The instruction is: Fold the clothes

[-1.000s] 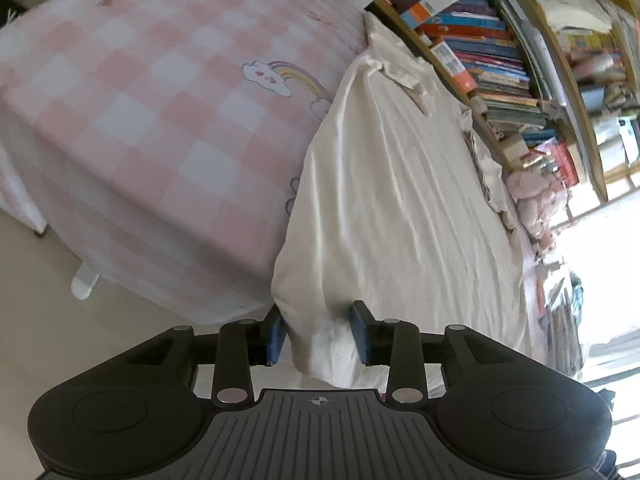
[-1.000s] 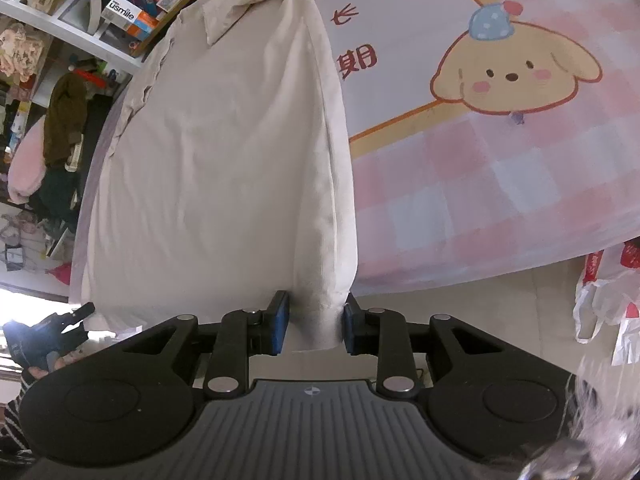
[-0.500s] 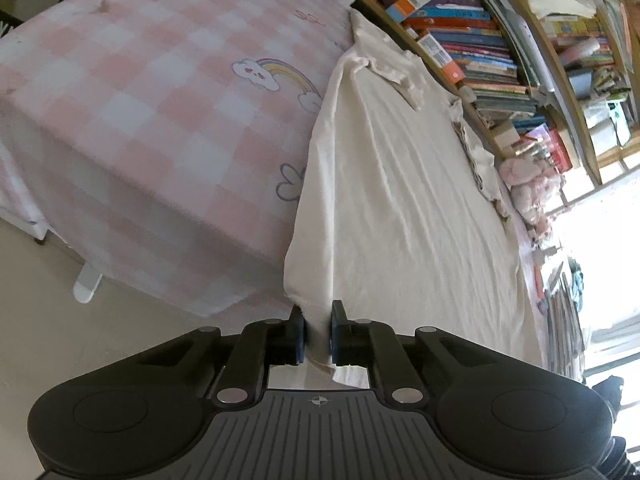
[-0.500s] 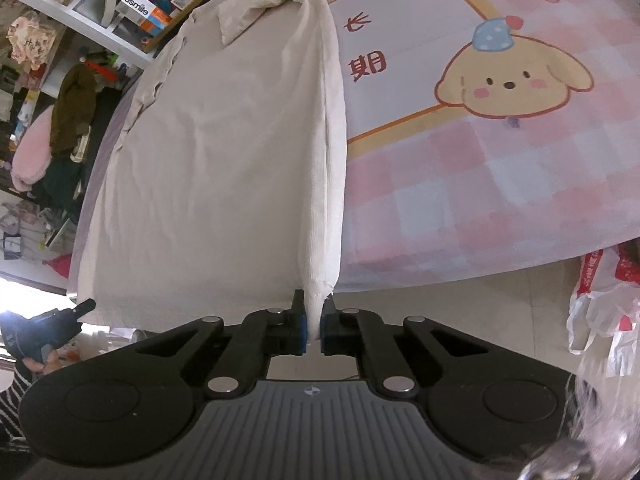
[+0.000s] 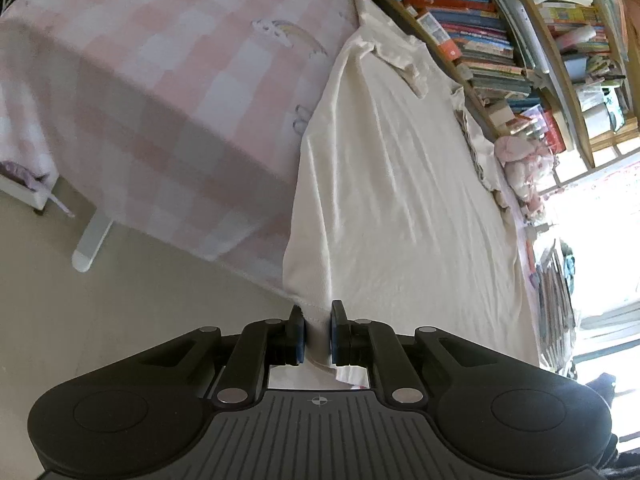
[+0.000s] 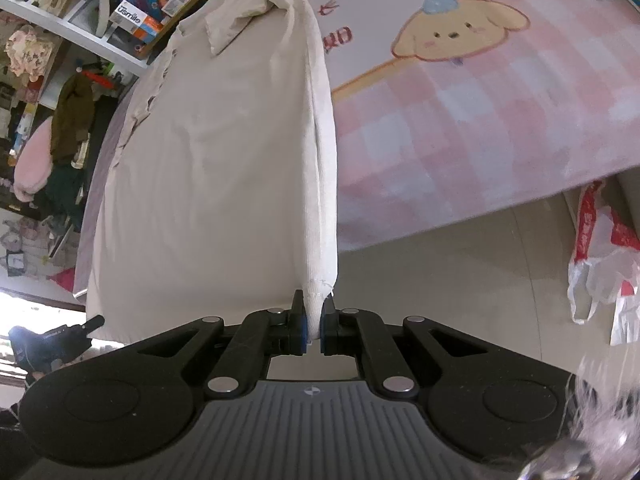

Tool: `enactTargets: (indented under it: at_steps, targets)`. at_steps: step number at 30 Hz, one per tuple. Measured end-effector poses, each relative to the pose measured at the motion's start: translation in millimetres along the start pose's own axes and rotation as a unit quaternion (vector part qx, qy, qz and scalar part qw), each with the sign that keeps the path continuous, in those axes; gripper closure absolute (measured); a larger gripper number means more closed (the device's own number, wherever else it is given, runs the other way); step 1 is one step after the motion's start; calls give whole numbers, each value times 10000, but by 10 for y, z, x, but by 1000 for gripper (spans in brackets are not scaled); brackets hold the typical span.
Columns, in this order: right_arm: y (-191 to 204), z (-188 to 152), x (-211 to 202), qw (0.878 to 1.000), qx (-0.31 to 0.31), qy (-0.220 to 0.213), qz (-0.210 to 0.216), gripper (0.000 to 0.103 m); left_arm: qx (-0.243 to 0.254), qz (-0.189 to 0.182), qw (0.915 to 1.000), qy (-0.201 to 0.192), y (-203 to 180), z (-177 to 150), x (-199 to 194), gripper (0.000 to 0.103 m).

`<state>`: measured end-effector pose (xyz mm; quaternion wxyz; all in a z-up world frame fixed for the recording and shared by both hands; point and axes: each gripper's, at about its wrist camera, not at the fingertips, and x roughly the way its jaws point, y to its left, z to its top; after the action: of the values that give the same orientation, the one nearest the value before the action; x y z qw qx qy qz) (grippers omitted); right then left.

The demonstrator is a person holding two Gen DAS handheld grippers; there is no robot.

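A cream collared shirt (image 5: 392,184) lies stretched along the pink checked bed cover (image 5: 168,92), its collar at the far end by the bookshelf. My left gripper (image 5: 317,330) is shut on the hem's left corner, which hangs off the bed's near edge. In the right wrist view the same shirt (image 6: 224,168) runs away from me, and my right gripper (image 6: 314,326) is shut on the hem's right corner, pulled clear of the cover (image 6: 460,128). Both corners sit pinched between the blue pads.
A packed bookshelf (image 5: 500,36) runs along the bed's far side. A white bed leg (image 5: 90,244) stands on the beige floor at left. A red-and-white plastic bag (image 6: 600,264) lies on the floor at right. Clothes and clutter (image 6: 68,128) pile beyond the shirt's left side.
Both grippers closed from open onto the shirt's hem corners, then drew back a little toward me, pulling the hem taut past the bed edge.
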<state>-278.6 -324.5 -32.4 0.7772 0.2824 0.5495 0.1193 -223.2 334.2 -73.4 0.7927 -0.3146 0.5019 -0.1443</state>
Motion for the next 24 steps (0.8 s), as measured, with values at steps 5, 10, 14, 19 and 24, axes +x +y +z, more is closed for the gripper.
enactTargets:
  at_steps: [5, 10, 14, 19, 24]
  targets:
    - [-27, -106, -41, 9999, 95, 7, -77, 98, -6, -66, 9999, 119, 59, -50, -20, 93]
    - [-25, -169, -42, 9998, 101, 76, -162, 98, -20, -123, 9997, 188, 113, -58, -38, 93]
    - [-38, -168, -42, 9996, 99, 135, -220, 98, -37, -173, 9995, 271, 138, -50, -34, 93]
    - [6, -168, -129, 9998, 113, 96, -153, 98, -59, -392, 9987, 318, 147, -22, -122, 93]
    - [122, -207, -286, 9998, -55, 79, -174, 98, -32, -459, 9980, 433, 165, -50, -204, 94]
